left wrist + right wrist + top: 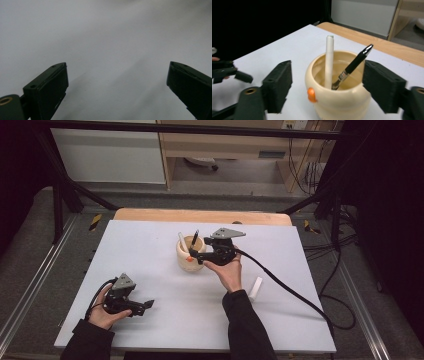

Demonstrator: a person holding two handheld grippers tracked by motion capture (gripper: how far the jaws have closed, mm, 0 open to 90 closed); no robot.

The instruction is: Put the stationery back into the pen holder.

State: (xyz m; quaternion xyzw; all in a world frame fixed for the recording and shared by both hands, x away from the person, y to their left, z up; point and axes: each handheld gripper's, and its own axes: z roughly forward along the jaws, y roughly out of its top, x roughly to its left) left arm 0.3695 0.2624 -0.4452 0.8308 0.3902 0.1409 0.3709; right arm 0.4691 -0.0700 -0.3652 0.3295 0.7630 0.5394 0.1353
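A: Item one — right gripper (196,254); jaws spread wide, nothing between the pads; it hangs just beside the cream cup (190,259), which the right gripper view shows framed between the two jaws without contact.

B: Contents of cup?

A: White pen (329,61), standing near upright; black pen (353,66), leaning toward the far rim; both inside. One more white pen (255,287) lies flat on the white table (150,245), to the right of the person's right forearm.

B: Step in hand?

A: By my reading, a pen has been dropped into the cup and let go; the next move would call for the right gripper to back off from the rim, swing to the loose white pen and close on it along its length.

B: Item two?

A: Left gripper (142,307); jaws wide apart, empty, resting low at the near left.

B: Room and edges?

A: Open table all round the cup; the loose pen sits well in from the right edge — the cable trailing from the right gripper runs just past it; worth minding.
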